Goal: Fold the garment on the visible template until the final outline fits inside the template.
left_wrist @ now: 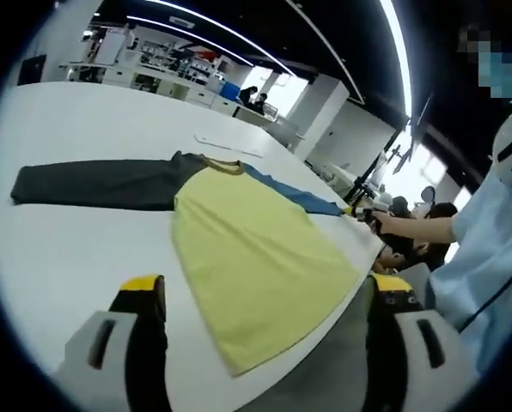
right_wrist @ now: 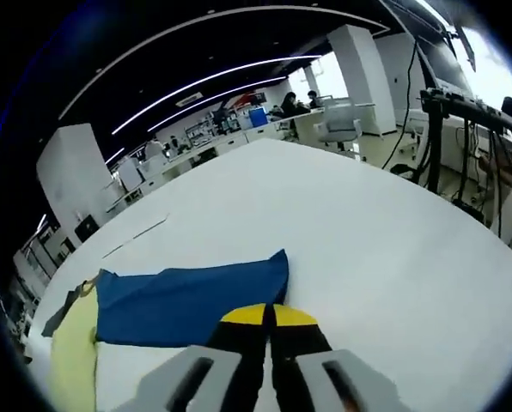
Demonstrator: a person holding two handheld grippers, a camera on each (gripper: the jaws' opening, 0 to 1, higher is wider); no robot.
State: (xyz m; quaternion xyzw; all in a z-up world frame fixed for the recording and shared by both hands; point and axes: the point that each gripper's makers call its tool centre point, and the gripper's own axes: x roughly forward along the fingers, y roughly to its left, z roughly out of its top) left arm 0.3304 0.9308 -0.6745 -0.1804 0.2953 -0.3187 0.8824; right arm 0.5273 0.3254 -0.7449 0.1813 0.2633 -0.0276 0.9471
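The raglan shirt point(left_wrist: 256, 249) lies flat on the white bench point(left_wrist: 76, 249): a soft yellow body, one dark grey sleeve point(left_wrist: 97, 183) stretched out, the blue sleeve point(right_wrist: 192, 300) spread opposite. In the left gripper view its far cuff is too small to make out. The left tool point(left_wrist: 269, 296) hovers with jaws wide apart, holding nothing. The right tool point(right_wrist: 269, 316) has its yellow-tipped jaws pressed together at the blue sleeve's edge; whether cloth is pinched cannot be told.

Dark ceiling with light strips point(right_wrist: 196, 86); white pillar point(right_wrist: 359, 60); distant workbenches point(left_wrist: 153, 73); bright windows point(left_wrist: 411, 167).
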